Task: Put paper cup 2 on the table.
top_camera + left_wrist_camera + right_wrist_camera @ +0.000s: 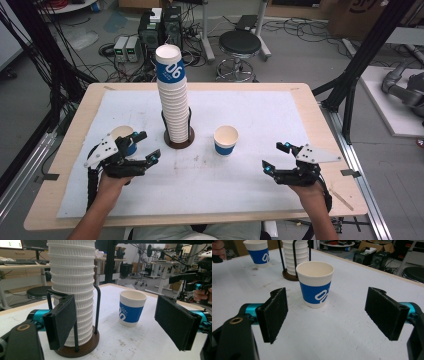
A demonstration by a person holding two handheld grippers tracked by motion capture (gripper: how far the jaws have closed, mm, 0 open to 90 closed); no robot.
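Overhead, I see a wooden desk (310, 107) covered by a white sheet (260, 115), with my two hand-held tools low in the picture. My left tool (150, 146) hangs just above the sheet, jaws spread wide and holding nothing. A blue-and-white paper cup (123, 138) stands right beside it, partly hidden behind the tool's body. My right tool (275, 156) is well apart from it on the other side, jaws likewise wide open and empty.

Between the tools, further back, a tall stack of white ribbed paper cups (172, 95) stands upright in a black wire holder with a round dark-brown base (178, 142); the top cup carries a blue band. A second blue-banded cup (225, 139) stands upright and alone just right of that base.

From the right gripper view, this lone cup (315, 284) sits ahead of the open jaws, not touched. From the left gripper view, the stack (72, 290) rises just behind one black pad (62, 320).
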